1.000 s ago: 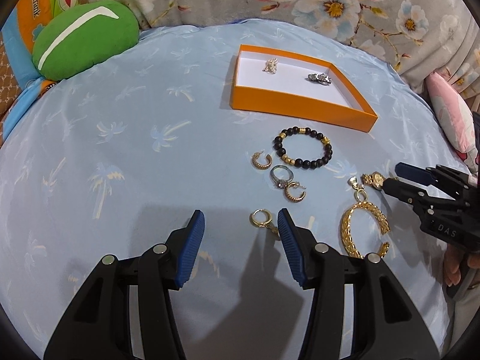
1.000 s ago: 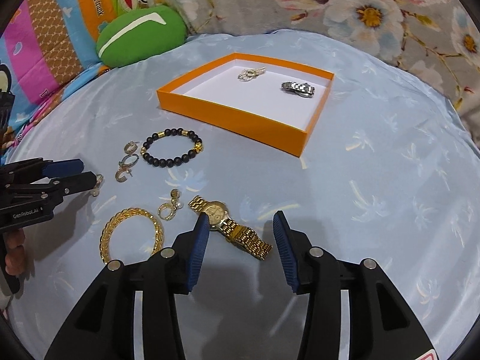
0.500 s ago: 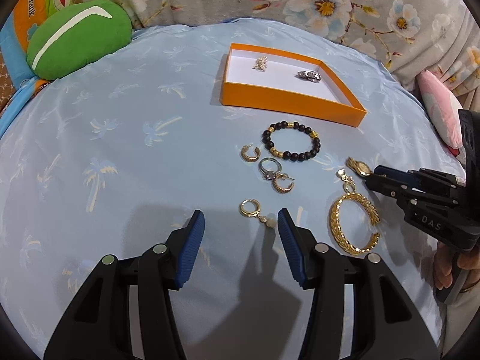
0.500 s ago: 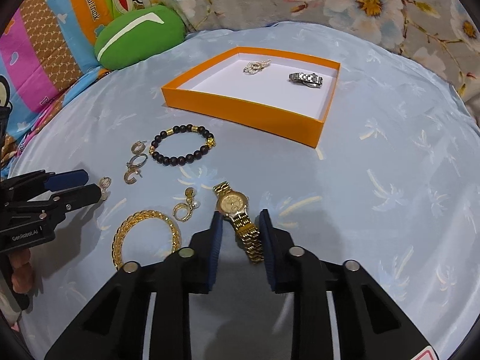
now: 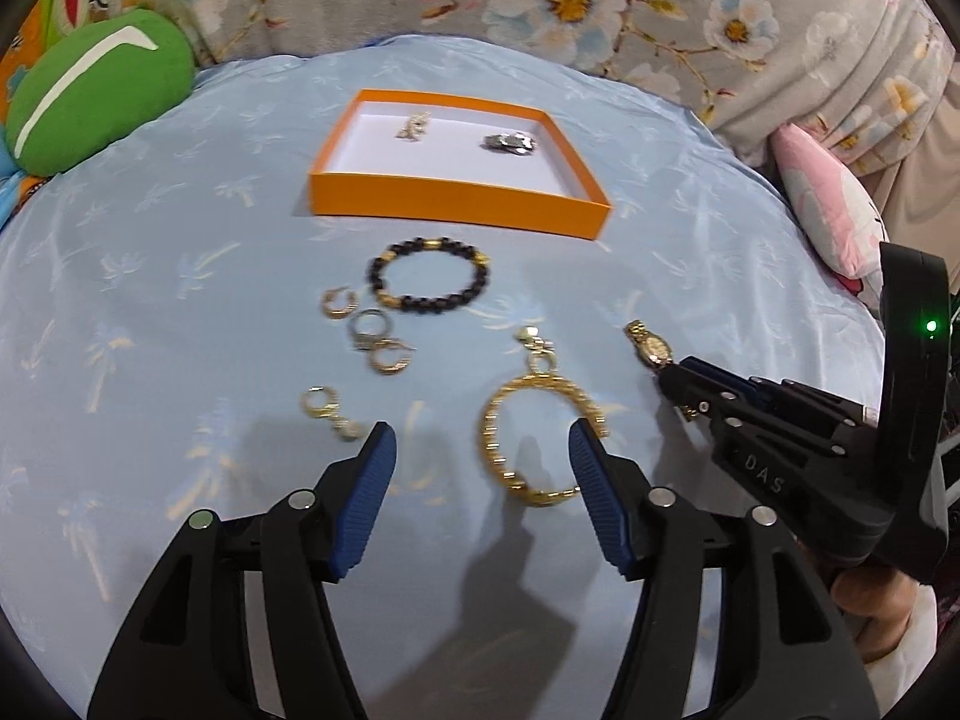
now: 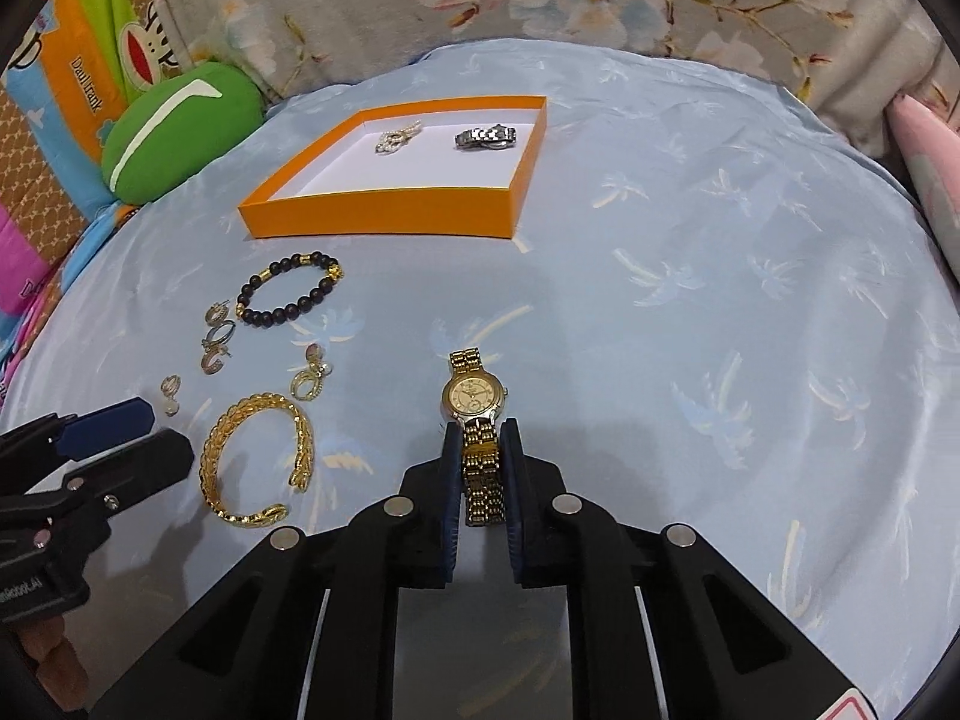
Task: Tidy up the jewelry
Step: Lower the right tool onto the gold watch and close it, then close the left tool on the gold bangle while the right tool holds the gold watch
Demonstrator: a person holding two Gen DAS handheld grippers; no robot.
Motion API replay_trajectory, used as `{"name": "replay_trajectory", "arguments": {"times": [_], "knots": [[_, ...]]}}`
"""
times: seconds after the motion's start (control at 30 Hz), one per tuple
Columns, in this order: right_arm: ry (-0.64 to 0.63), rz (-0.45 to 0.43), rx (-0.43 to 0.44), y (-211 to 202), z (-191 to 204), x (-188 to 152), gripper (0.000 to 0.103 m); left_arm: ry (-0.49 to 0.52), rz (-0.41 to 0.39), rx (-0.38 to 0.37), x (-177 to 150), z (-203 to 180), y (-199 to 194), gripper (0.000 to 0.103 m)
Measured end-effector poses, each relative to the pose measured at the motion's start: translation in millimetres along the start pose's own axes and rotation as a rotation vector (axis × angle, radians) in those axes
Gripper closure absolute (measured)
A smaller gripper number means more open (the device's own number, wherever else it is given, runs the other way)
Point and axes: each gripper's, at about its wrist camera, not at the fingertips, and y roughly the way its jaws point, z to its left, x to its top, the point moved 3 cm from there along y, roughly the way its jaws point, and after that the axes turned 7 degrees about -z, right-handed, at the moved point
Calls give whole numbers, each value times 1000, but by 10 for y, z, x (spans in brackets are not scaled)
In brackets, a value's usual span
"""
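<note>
Orange box (image 6: pixel 384 219), well ahead of both claws on the bed, holds only a silver watch (image 6: pixel 485 137) and a small brooch-like piece (image 6: pixel 396 137). Right claw (image 6: pixel 481 468) is clamped on the gold watch (image 6: pixel 474 399) band. Left claw (image 5: pixel 480 468), jaws just widened and empty, flanks the gold bangle (image 5: pixel 534 438); bead bracelet (image 5: pixel 429 276) and earrings ahead remain loose.

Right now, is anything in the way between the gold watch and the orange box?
Nothing visible. The right tool is shut on the gold watch by its strap, and only bare blue cloth lies between it and the orange box. The beaded bracelet lies off to the left.
</note>
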Motion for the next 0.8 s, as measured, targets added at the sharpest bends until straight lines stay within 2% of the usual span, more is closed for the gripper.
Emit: {"name": "replay_trajectory", "arguments": {"times": [0.13,0.3,0.47,0.8], "knots": [[22,-5,7,-7,-58,2,91,3,33,5,14,-221,171,45],[30,-10,20,-6,-76,-4,91,8,64,32,6,-304,328,45],[31,-12,21,-6,-79,-6,91,51,54,74,-15,-336,342,49],[46,-12,26,-38,-84,-27,91,67,48,58,-69,-244,256,49]]}}
